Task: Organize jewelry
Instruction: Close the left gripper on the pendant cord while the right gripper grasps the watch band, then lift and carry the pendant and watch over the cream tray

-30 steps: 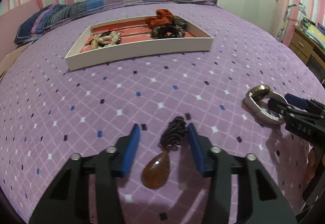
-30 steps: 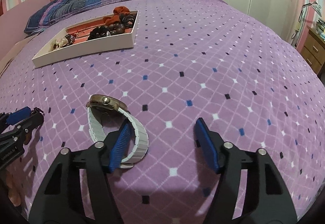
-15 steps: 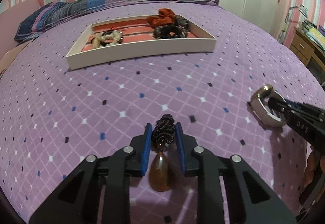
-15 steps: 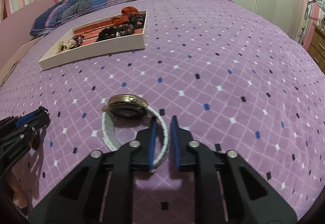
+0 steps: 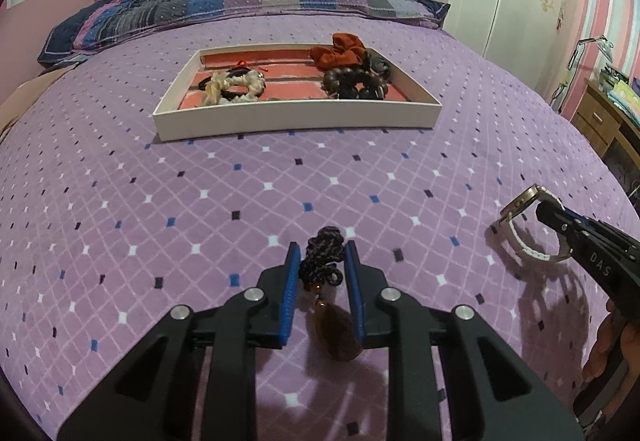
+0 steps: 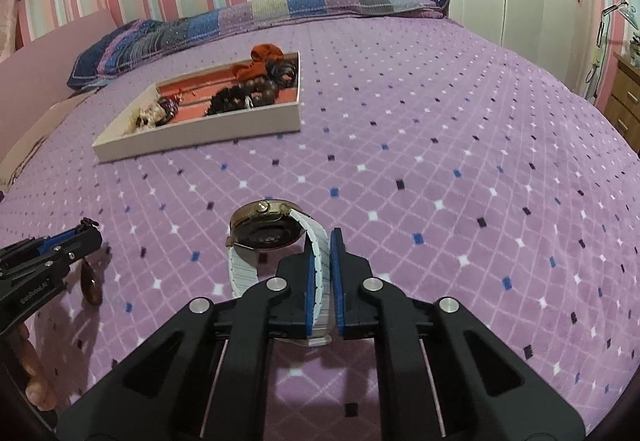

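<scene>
The left gripper point(image 5: 320, 261) has its blue pads point(image 5: 291, 293) drawn in narrow on the dark braided cord of a pendant necklace point(image 5: 325, 265). The bunched cord sits between the two pads and touches both, and the amber teardrop stone point(image 5: 336, 333) hangs below them, clear of the purple bedspread point(image 5: 280, 181). In the right wrist view the same stone point(image 6: 91, 281) dangles under the left gripper point(image 6: 86, 231), with its shadow on the cloth beneath.

The right gripper point(image 6: 325, 253) is clamped on the white link strap of a wristwatch point(image 6: 276, 241). Its pads point(image 6: 309, 281) are nearly together, with only the strap between them. The gold-rimmed watch case stands out ahead of the fingertips, its dark back turned toward the camera, and the free part of the strap loops down on the left. In the left wrist view the watch point(image 5: 524, 225) is held up at the tip of the right gripper point(image 5: 548, 213), near the right edge of the bedspread, its lower loop just at the cloth.

A shallow white tray point(image 5: 296, 119) with a coral lining lies farther up the bed, toward the striped pillow point(image 5: 240, 9). In it lie a cream scrunchie point(image 5: 232, 87) at the left, a rust-coloured scrunchie point(image 5: 340, 53) at the back right corner, and a dark bead bracelet point(image 5: 356, 83) in front of that.
</scene>
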Available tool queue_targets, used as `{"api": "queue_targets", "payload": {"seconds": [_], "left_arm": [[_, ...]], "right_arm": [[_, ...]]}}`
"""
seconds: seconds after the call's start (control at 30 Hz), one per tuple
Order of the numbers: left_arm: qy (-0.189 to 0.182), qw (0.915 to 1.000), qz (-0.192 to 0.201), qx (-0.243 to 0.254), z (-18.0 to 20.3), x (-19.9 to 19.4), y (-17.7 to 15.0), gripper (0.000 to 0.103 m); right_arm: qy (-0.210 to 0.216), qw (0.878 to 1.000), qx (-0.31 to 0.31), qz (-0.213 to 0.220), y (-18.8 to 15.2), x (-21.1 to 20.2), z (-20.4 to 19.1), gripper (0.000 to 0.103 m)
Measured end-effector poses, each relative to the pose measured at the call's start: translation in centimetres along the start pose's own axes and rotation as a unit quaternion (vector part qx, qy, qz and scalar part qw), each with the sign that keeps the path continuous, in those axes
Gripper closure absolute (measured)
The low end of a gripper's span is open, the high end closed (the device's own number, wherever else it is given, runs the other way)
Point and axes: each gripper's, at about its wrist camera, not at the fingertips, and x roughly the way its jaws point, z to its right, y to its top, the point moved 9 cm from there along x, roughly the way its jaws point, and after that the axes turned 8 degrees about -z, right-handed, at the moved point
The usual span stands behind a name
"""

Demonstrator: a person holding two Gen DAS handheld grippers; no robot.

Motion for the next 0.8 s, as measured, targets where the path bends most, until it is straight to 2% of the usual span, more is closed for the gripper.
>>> {"api": "queue_targets", "payload": {"seconds": [0.4,0.8], "left_arm": [[-0.002,0.9995,0.028,-0.014,-1.3,-2.4,1.7,0.081],[0.0,0.999,0.032,-0.03,-2.6,-3.3,2.2,0.082]], "right_arm": [[0.024,1.0,0.018,0.004,1.2,0.0,-1.5,0.095],[0.039,0.999,0.014,0.008,2.5,0.4,-4.5,0.095]]}}
